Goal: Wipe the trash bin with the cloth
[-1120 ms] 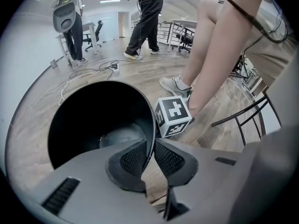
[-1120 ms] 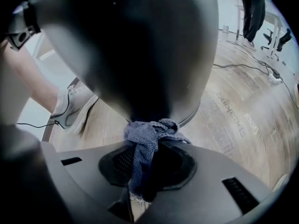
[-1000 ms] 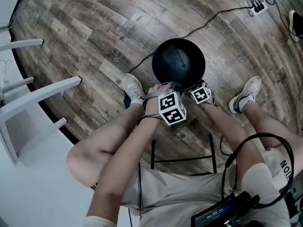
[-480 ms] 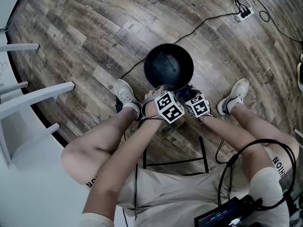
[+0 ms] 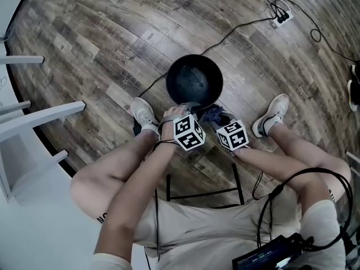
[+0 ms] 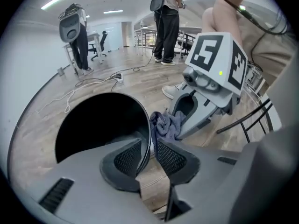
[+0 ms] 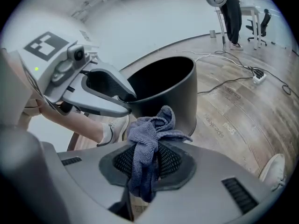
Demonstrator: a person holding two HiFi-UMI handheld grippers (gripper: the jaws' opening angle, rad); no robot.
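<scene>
Wood floor [image 5: 84, 32], print [image 7: 219, 125] unreadable; R gripper [image 7: 147, 161] clamps cloth [image 7: 154, 125].

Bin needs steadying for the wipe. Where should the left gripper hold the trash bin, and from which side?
Take the trash bin by its top rim on the person's side, from above, one jaw inside the wall, one outside. It stands upright and open; the round body looks too wide, the rim is thin. The left gripper straddles that rim, jaws opening.
</scene>
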